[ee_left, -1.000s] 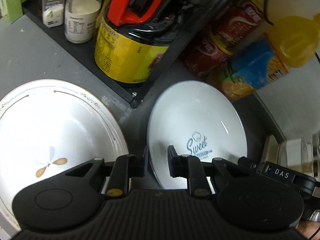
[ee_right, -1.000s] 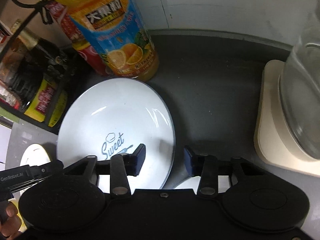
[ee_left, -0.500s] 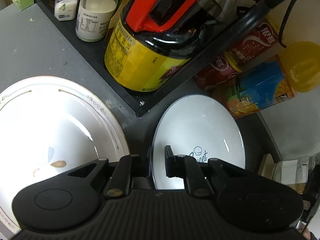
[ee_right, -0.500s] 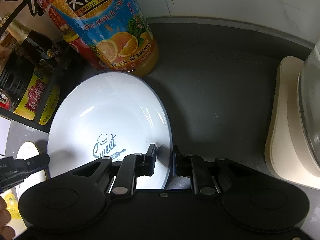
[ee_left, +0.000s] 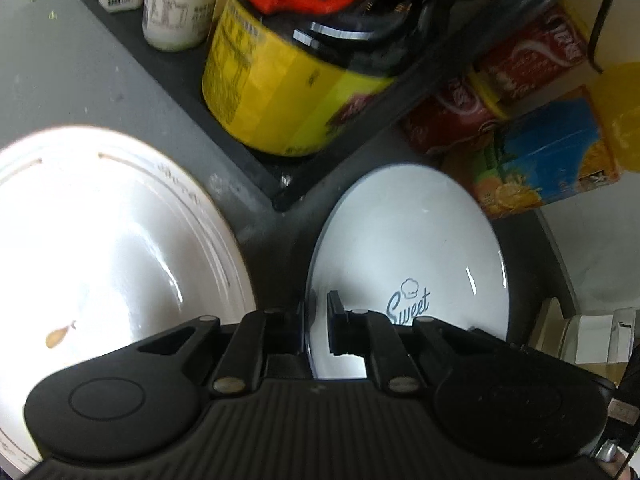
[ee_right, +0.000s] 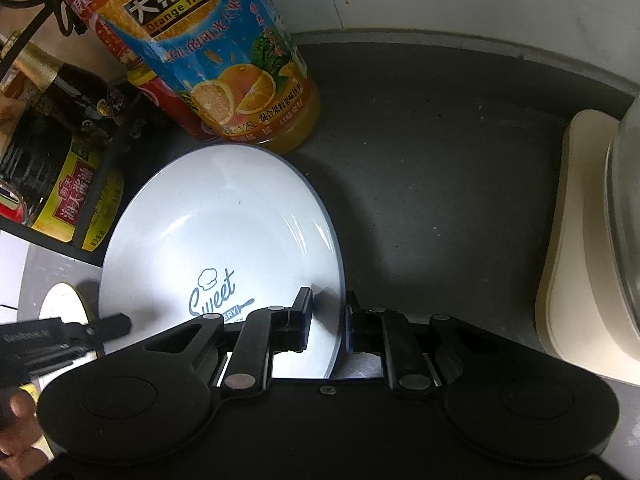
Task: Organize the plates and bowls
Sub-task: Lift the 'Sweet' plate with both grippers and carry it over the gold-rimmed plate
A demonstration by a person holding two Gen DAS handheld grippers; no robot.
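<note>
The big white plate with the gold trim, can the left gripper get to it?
Probably yes. The big white plate with gold trim lies right beside the left gripper with nothing on it, but the fingers are around the pale blue "Sweet" plate rim.

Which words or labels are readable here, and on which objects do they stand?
"Sweet": blue-rimmed plate.
"大果粒" and "Orange flesh": orange juice bottle.
"海天酱油": yellow-labelled soy sauce bottle.
Small print on the white jars and red cans: too blurred to read.
</note>
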